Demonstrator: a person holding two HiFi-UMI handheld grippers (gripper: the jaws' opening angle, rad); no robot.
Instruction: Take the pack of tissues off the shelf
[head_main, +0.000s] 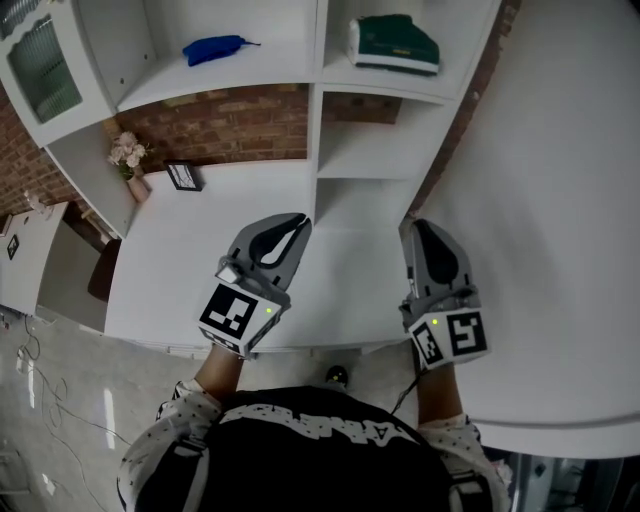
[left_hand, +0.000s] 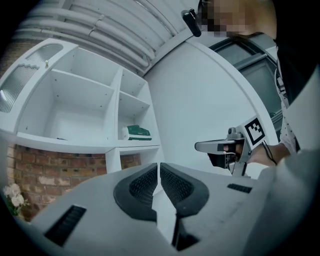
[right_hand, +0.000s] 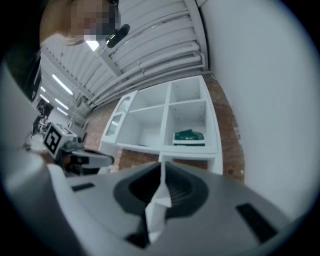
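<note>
With our left tool (head_main: 298, 224) and right tool (head_main: 412, 228) both pressed together and empty, we judge the tissues (head_main: 395, 42), lying in the upper right bay of the shelf (head_main: 340, 76), light, soft and slick-wrapped, best pinched gently across the narrow sides.

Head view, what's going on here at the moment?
A person holds the left hand-held gripper and the right hand-held gripper above the white counter, both shut and empty. The green-and-white pack of tissues lies untouched in the upper right compartment of the shelf, with a blue object in the compartment to its left.
</note>
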